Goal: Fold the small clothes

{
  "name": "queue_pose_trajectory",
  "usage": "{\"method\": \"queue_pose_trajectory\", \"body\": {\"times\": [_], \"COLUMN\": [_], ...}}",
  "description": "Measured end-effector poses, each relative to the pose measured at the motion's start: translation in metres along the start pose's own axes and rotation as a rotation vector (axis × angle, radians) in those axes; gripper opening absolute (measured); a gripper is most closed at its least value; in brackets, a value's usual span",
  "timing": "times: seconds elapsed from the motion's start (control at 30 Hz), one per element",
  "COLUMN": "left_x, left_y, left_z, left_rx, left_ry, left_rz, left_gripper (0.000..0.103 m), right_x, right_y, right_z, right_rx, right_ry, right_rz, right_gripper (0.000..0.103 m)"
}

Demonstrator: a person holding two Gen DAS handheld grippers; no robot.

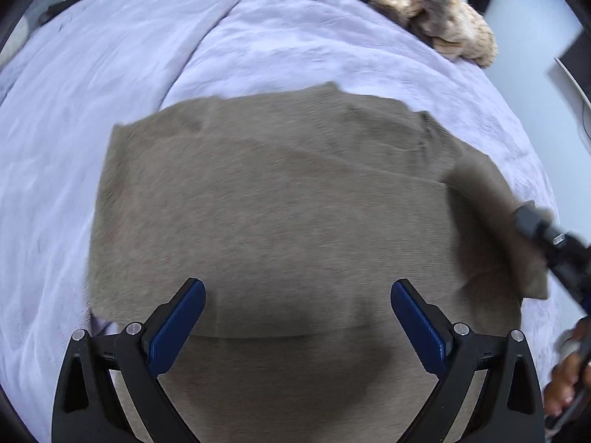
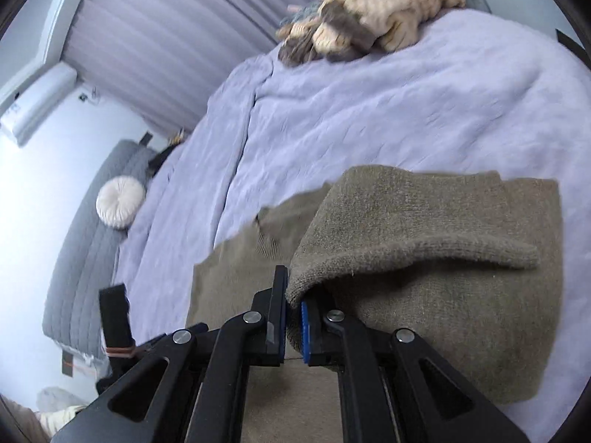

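Note:
A taupe knit garment (image 1: 280, 199) lies spread on a lavender blanket (image 1: 110, 110). My left gripper (image 1: 297, 306) hovers open above its near part, blue pads wide apart and empty. My right gripper (image 2: 293, 317) is shut on a lifted edge of the same garment (image 2: 424, 243), holding that flap folded up and over the rest. The right gripper also shows at the right edge of the left wrist view (image 1: 535, 229), pinching the raised cloth there.
A heap of beige and brown knitwear (image 1: 424, 11) lies at the far edge of the bed, also in the right wrist view (image 2: 369, 7). A grey headboard (image 2: 88, 258) with a round white cushion (image 2: 120, 203) stands at left. The blanket (image 2: 369, 110) has ridges.

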State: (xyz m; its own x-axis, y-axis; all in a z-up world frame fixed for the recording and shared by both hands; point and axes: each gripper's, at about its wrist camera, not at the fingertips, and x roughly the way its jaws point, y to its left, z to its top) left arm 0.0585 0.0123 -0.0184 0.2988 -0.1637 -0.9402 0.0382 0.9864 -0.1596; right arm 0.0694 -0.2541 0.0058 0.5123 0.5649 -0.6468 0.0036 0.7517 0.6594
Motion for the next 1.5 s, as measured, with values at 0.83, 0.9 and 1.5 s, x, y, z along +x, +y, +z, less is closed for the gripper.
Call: {"method": "queue_pose_trajectory", "body": {"times": [0.83,0.9,1.5], "left_x": [0.016,0.020,0.040], "left_y": [0.064,0.062,0.019], "left_z": [0.014,0.014,0.048], "left_rx": [-0.272,-0.273,-0.257], "left_ry": [-0.003,0.004,0.015], "left_rz": [-0.501,-0.499,-0.569], "left_gripper": [0.101,0.101,0.029], "right_x": [0.115,0.122,-0.014], "right_y": [0.072,0.068,-0.088], "right_z": [-0.043,-0.055,-0.115], "right_rx": [-0.085,-0.071,0.536], "right_ry": [0.240,0.290,0.018], "right_rz": [-0.058,-0.066,0.020], "right_gripper": [0.016,0.022,0.053]}}
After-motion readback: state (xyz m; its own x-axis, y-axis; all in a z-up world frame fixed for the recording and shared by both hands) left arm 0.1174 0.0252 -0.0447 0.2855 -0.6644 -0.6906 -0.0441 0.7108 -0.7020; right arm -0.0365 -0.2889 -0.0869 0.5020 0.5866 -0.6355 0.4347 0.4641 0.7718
